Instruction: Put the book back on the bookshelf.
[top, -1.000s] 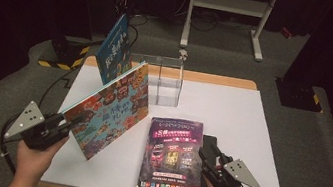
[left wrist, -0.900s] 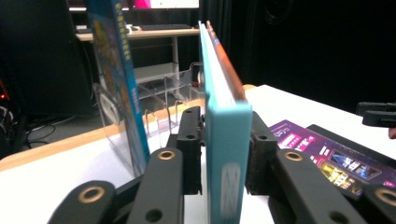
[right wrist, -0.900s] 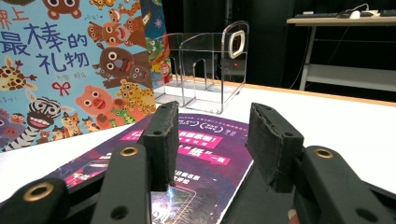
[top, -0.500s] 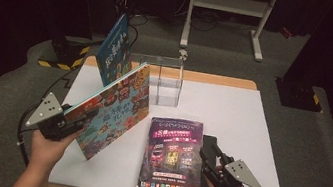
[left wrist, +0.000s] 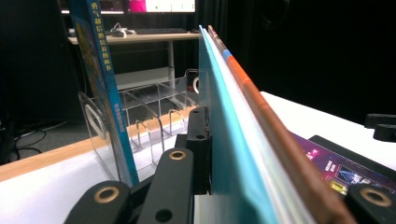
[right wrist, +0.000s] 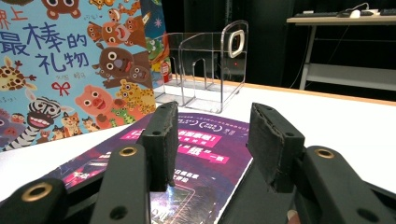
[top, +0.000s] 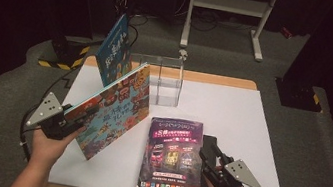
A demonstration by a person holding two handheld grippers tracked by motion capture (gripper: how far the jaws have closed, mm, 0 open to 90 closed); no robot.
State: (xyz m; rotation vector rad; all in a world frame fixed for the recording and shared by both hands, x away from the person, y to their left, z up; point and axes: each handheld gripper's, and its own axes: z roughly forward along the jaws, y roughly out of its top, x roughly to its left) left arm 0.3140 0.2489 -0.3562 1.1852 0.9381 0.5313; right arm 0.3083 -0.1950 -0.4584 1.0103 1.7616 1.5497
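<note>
Fingers (left wrist: pixel 198 140) clamping picture book (top: pixel 113 110), tilted on table (top: pixel 252 117)

Lighting: overhead, bright on the white table (top: pixel 229 134); surrounding room dark. Shadows soft, short. Slight glare on the acrylic rack (right wrist: pixel 205 65). Gripper views blur close foreground; high view mildly soft.

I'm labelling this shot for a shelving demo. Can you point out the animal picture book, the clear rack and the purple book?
Animal picture book (top: pixel 116 111): high view, middle of its tilted front cover.
Clear rack (top: pixel 164 80): high view, its front wall.
Purple book (top: pixel 172 157): high view, centre of its cover, flat on the table.
</note>
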